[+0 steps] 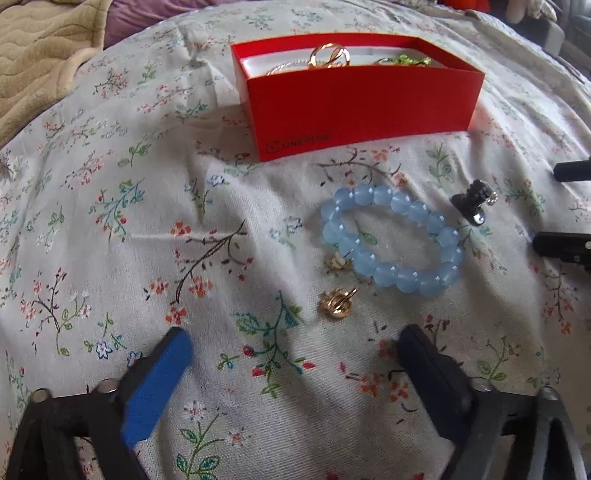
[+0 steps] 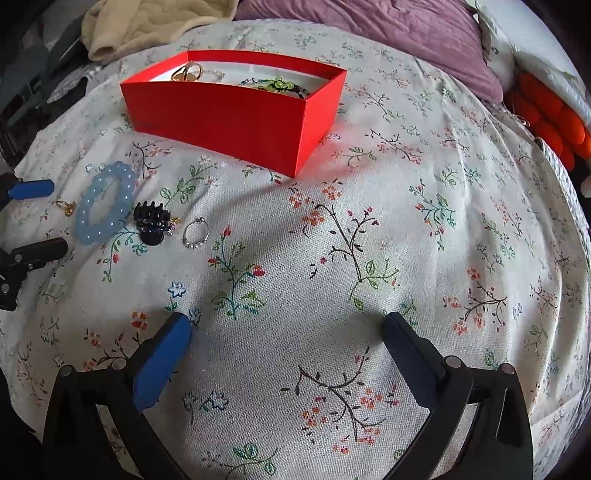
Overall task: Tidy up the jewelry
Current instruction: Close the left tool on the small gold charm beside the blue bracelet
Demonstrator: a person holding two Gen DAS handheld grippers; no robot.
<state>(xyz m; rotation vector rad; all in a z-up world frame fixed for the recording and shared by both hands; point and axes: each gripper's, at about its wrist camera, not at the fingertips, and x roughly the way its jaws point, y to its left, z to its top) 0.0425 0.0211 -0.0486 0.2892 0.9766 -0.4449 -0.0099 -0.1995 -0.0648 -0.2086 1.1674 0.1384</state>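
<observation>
A red box (image 1: 362, 110) (image 2: 236, 114) stands on the floral cloth and holds gold rings (image 1: 328, 55) and a green bead piece (image 2: 279, 85). In front of it lie a blue bead bracelet (image 1: 391, 240) (image 2: 105, 203), two gold earrings (image 1: 336, 304), a black hair claw (image 1: 474, 201) (image 2: 151, 221) and a small silver ring (image 2: 195, 232). My left gripper (image 1: 295, 347) is open and empty just before the earrings. My right gripper (image 2: 288, 328) is open and empty over bare cloth, right of the jewelry. Its fingers (image 1: 565, 245) show at the left view's right edge.
A beige blanket (image 1: 40, 48) lies at the back left and a purple pillow (image 2: 399, 33) behind the box. Orange soft items (image 2: 550, 118) sit at the far right edge. The floral cloth (image 2: 406, 240) covers the whole surface.
</observation>
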